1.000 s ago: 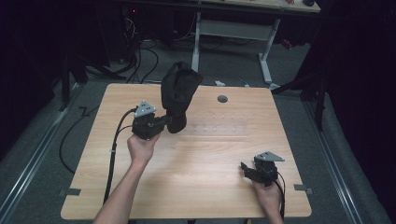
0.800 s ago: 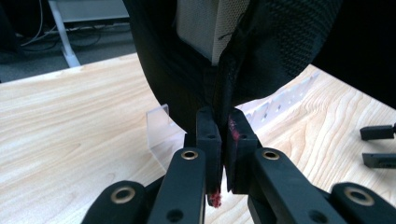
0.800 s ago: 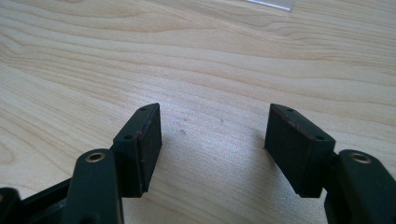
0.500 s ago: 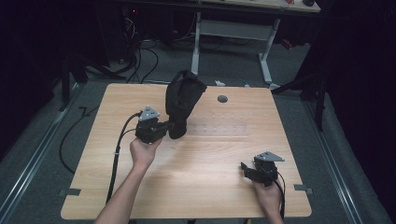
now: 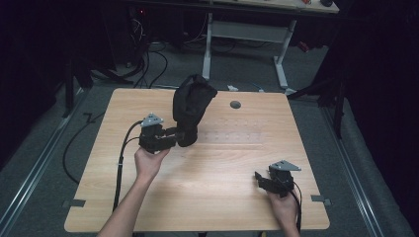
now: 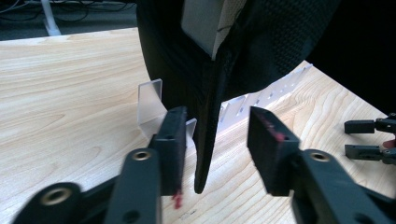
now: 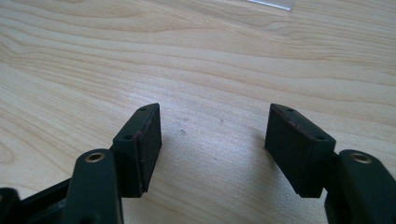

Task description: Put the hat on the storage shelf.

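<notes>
Wooden table [image 5: 207, 192], seen from the high view, with a person's two forearms coming in from the bottom edge. Left hand [image 5: 148, 163] holds the left gripper [image 5: 170, 139] over the left-middle of the tabletop, pointing right toward a black fabric object [image 5: 191, 106], some sort of mesh-textured pouch or cap, exact kind unclear. The object stands upright and leans a bit, its lower end at the gripper's tips, its bulky top rising toward the table's far edge. In the left gripper view the claw is spread apart: a thin black lower edge of the fabric object [image 6: 208, 140] hangs down between the two jaws, close to the left jaw, a clear gap to the right jaw, so nothing is pinched. A pale grey patch shows inside the fabric at the top of that view. Behind the left jaw sits a small clear plastic stand [image 6: 152, 105] on the wood, and a row of slots runs across the tabletop beyond it. Right hand [image 5: 284, 210] holds the right gripper [image 5: 262, 180] low near the table's front right corner, well apart from the fabric object, grey three-cornered plate on top. Right gripper view: claw released, jaws wide, bare wood grain between them, nothing held. Round grommet hole [image 5: 235, 104] near the table's far edge, right of the object. Black cable [image 5: 121, 153] trails from the left gripper toward the front-left of the table. Dark floor with cables and a white desk frame [image 5: 247, 34] behind.
</notes>
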`<act>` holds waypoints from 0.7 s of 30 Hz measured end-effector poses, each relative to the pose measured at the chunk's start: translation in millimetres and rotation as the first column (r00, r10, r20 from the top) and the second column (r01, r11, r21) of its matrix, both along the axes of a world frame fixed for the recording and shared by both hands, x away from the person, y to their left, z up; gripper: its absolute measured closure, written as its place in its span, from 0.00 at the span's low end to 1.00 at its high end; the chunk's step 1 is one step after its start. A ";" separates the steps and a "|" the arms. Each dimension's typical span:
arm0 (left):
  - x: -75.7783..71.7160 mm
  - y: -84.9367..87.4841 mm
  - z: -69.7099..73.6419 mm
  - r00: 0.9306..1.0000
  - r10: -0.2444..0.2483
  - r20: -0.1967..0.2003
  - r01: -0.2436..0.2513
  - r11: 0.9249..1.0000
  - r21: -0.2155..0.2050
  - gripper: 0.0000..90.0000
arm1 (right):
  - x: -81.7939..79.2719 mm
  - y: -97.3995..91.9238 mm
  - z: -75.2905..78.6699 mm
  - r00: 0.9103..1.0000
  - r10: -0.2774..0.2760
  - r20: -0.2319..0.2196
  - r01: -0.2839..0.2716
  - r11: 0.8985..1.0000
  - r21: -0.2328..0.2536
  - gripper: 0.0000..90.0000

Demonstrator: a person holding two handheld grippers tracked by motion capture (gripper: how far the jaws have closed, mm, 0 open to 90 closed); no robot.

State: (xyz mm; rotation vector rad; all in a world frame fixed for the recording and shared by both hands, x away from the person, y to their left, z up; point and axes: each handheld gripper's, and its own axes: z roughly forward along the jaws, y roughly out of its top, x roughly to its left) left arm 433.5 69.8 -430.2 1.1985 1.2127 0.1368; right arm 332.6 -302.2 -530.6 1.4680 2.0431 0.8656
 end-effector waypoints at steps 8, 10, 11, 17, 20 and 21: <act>-7.3 6.8 6.4 1.000 -0.001 -0.005 0.001 1.000 0.020 0.51 | 0.0 0.0 0.0 1.000 0.000 0.001 0.000 1.000 0.000 0.41; -9.3 8.4 7.4 1.000 -0.003 -0.004 0.003 1.000 0.024 0.50 | 0.0 0.0 0.0 1.000 0.000 0.001 0.000 1.000 0.000 0.41; -10.4 9.4 8.2 1.000 -0.002 -0.001 0.002 1.000 0.025 0.50 | 0.0 0.0 0.0 1.000 0.000 0.001 0.000 1.000 0.000 0.41; -18.3 15.7 12.4 1.000 0.004 -0.002 -0.004 1.000 0.021 0.50 | 0.0 0.0 0.0 1.000 0.000 0.000 0.000 1.000 0.000 0.41; -22.4 18.5 14.7 1.000 0.007 -0.003 -0.007 1.000 0.013 0.49 | 0.0 0.0 0.0 1.000 0.000 0.000 0.000 1.000 0.000 0.40; -23.8 19.3 15.6 1.000 0.008 -0.003 -0.008 1.000 0.010 0.49 | 0.0 0.0 0.0 1.000 0.000 0.001 0.000 1.000 0.000 0.41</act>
